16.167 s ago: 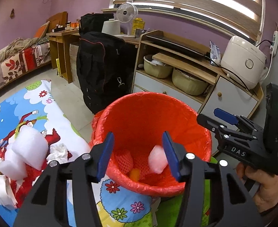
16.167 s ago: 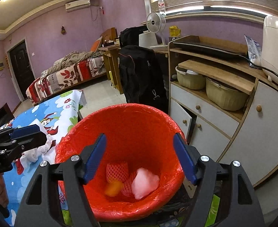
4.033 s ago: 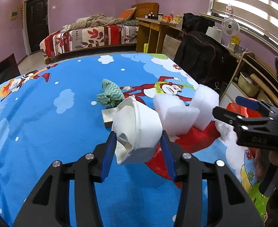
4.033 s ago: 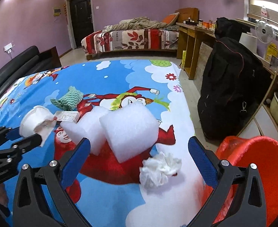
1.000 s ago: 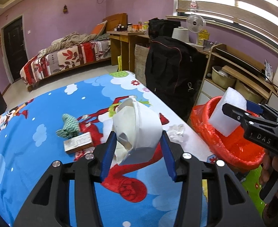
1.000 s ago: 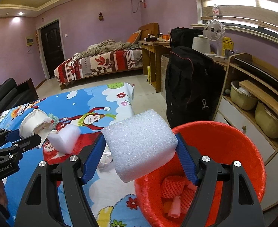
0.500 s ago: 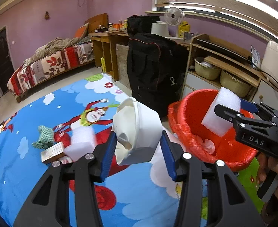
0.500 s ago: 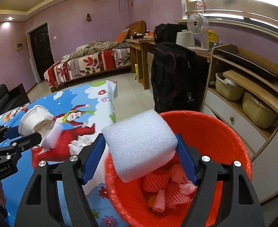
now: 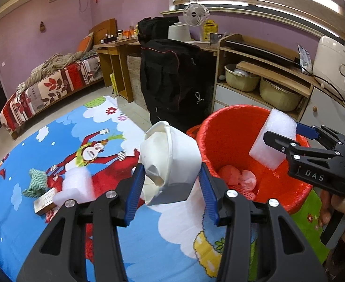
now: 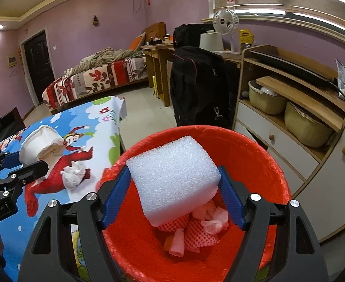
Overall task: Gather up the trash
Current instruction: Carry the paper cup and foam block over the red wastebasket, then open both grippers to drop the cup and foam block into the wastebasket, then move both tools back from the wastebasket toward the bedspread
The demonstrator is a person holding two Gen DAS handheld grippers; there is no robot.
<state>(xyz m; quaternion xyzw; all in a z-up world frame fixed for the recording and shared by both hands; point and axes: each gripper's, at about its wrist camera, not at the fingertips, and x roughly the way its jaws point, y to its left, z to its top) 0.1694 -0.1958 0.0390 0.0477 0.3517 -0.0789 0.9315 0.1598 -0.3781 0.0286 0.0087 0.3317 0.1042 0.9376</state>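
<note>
My left gripper (image 9: pixel 171 188) is shut on a crushed white paper cup (image 9: pixel 170 155), held over the table's edge just left of the red-lined trash bin (image 9: pixel 229 127). My right gripper (image 10: pixel 172 197) is shut on a white foam block (image 10: pixel 172 176) and holds it over the bin's (image 10: pixel 254 164) open mouth. Inside the bin lie red mesh sleeves (image 10: pixel 191 232) and pale pink scraps (image 10: pixel 212 218). The right gripper (image 9: pixel 287 138) with its foam block (image 9: pixel 273 141) shows above the bin in the left wrist view. The left gripper (image 10: pixel 19 162) with the cup (image 10: pixel 41 141) appears at the left of the right wrist view.
On the blue cartoon tablecloth (image 9: pixel 55 155) remain another foam block (image 9: pixel 76 185), a green zigzag cloth (image 9: pixel 36 181), a small box (image 9: pixel 44 201) and a crumpled tissue (image 10: pixel 73 171). A black bag (image 9: pixel 172 75) and a wooden cabinet (image 9: pixel 266 80) stand behind the bin.
Both grippers have swung to the right, away from the table's middle toward the bin. The foam block now hangs over the bin's mouth and the cup has come up beside its rim.
</note>
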